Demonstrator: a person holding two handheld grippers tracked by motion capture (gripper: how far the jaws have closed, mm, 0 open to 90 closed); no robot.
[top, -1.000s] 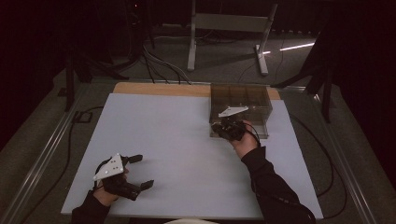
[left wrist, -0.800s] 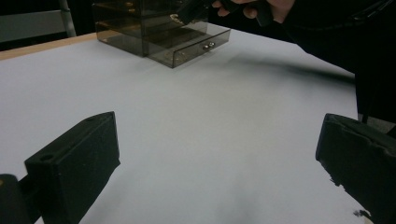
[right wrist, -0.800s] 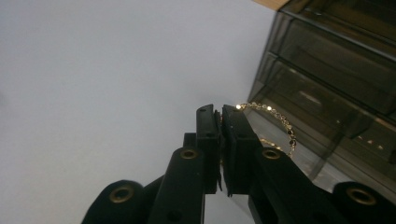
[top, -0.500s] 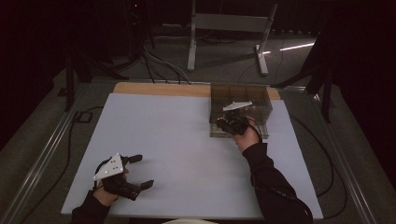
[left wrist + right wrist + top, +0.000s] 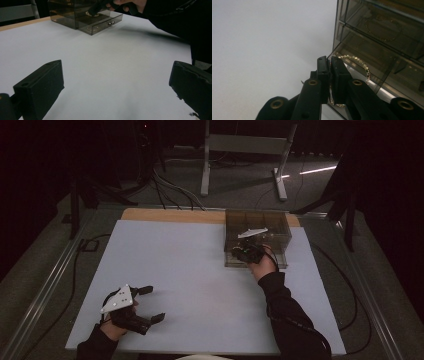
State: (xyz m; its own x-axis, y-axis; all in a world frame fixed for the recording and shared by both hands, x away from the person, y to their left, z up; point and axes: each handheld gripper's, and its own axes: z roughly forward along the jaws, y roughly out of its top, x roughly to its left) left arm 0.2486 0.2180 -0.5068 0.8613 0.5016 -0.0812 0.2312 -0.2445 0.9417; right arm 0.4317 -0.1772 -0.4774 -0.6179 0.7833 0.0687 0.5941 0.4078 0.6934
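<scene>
Bracelet point(image 5: 359, 62) pinched at the drawer point(image 5: 372, 82)
Right gripper point(image 5: 330, 60) clamped tight on it — I lift slow, straight up; left gripper point(image 5: 142, 305) idles wide open, empty.

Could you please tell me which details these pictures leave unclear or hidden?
- Beaded bracelet, right gripper view: its lower half is hidden behind the shut right gripper.
- Drawer box, high view: contents too small and dim behind smoked walls.
- Chain in the upper drawer, right gripper view: blurred by tinted plastic.
</scene>
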